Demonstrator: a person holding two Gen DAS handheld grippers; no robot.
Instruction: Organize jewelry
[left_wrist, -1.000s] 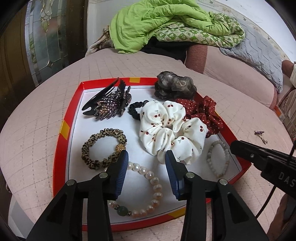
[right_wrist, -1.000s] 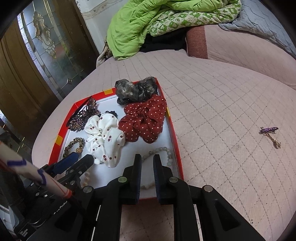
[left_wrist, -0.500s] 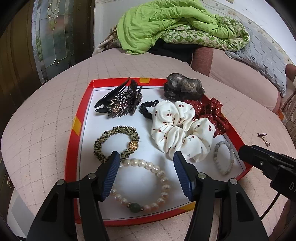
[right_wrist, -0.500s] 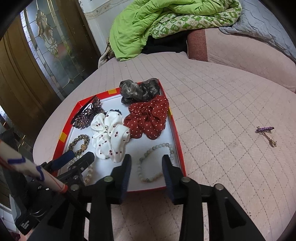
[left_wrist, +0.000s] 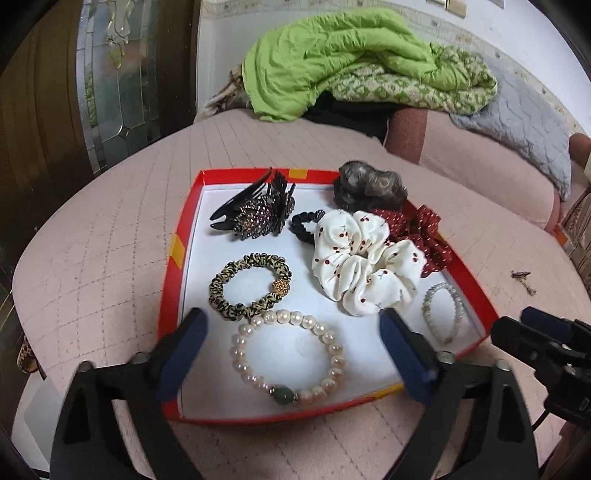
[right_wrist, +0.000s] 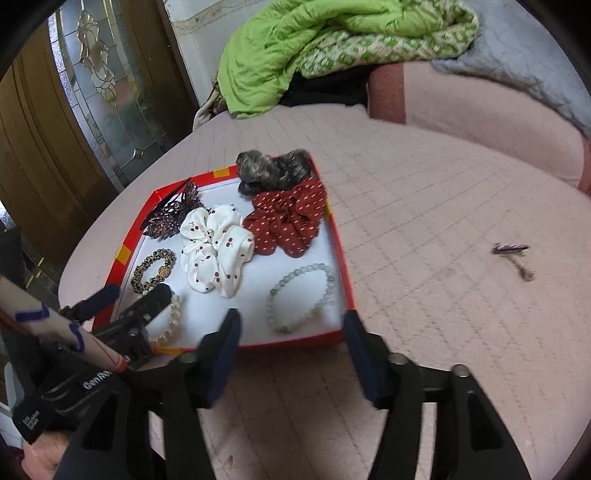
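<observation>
A pink quilted bed (left_wrist: 110, 258) is filling most of both views, with a green blanket (left_wrist: 332, 62) lying bunched at its far end. A red tray (left_wrist: 168, 317) with a white floor is sitting on the bed, carrying the hair things and bracelets.

The left claw (left_wrist: 291, 354) is hovering over the tray's near edge; its jaws are opening and standing wide, with nothing pressed between them, though the pearl bracelet (left_wrist: 334, 343) is lying on the tray floor below the gap. The right claw (right_wrist: 291, 354) is hanging over the tray's near right corner, its jaws also opening with nothing gripped; the pale green bracelet (right_wrist: 325, 273) is lying in the tray just beyond them.

Inside the tray, a white scrunchie (left_wrist: 362, 266) with cherry print is resting in the middle, touching a red dotted scrunchie (right_wrist: 288, 221) beside it. A grey scrunchie (left_wrist: 365, 184) is sitting in the far right corner. A dark jewelled hair clip (left_wrist: 258, 218) is lying at the far left, and a leopard-print hair tie (left_wrist: 225, 280) is lying just beyond the pearl bracelet. A small purple pin (right_wrist: 511, 249) is lying on the bed, well apart from the tray.
</observation>
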